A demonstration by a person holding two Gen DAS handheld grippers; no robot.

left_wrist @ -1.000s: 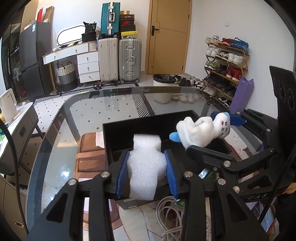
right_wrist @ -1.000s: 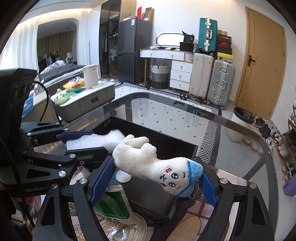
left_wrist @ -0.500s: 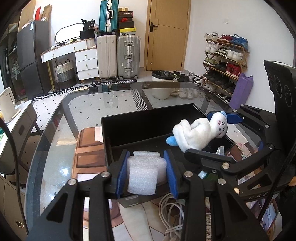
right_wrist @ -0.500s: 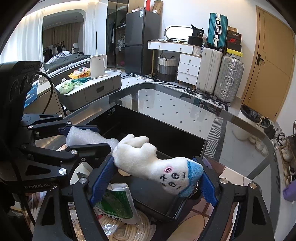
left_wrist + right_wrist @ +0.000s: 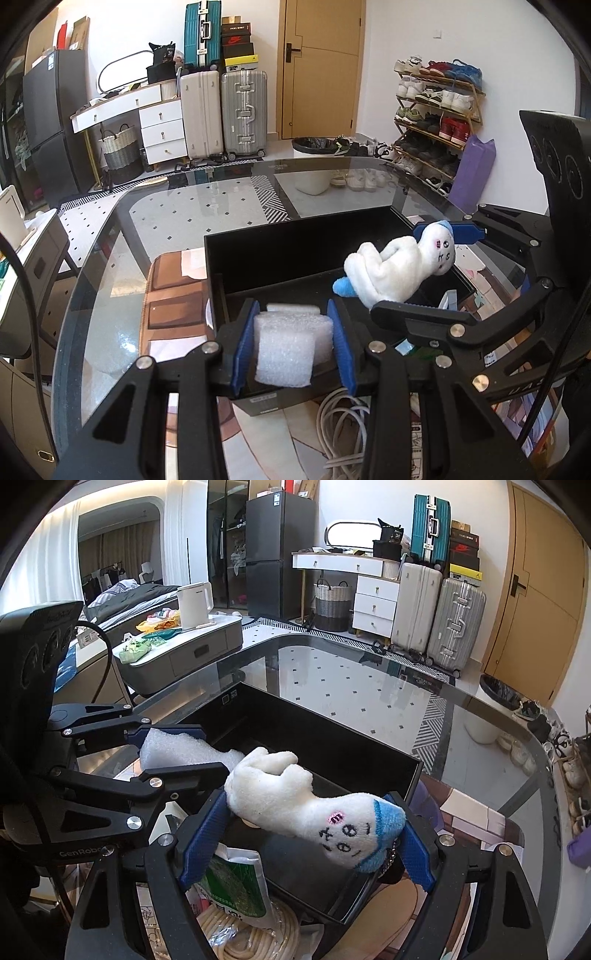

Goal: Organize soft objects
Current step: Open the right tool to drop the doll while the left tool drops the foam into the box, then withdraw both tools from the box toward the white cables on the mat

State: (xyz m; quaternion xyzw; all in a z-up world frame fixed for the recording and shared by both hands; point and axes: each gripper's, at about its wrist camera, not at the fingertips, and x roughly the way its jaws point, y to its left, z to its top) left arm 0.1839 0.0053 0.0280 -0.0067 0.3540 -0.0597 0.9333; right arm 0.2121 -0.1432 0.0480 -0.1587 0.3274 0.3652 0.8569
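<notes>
My left tongs grip foam block, right tongs clamp plush toy w/ far side hidden, over black box.

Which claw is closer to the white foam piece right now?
Left. The left claw is clamped on the foam piece; the right claw holds the plush toy just beside it.
</notes>
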